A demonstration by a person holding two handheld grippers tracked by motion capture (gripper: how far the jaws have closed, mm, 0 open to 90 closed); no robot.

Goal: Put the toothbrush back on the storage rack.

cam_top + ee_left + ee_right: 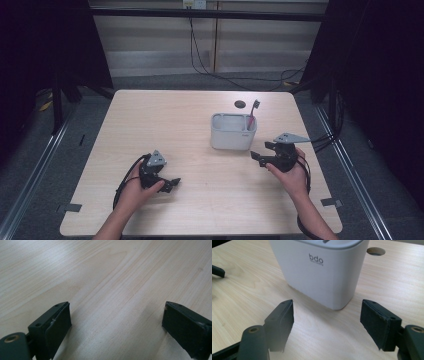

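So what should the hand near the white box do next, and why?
Probably ease the right gripper forward toward the white holder. Its fingers are open with nothing between them, and the holder, with a red toothbrush standing in it, sits just ahead, not yet touched.

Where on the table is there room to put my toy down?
The table is bare across its left half, beyond the left gripper, and along the near edge between both hands. It is crowded around the white holder with the toothbrush, where the right gripper waits.
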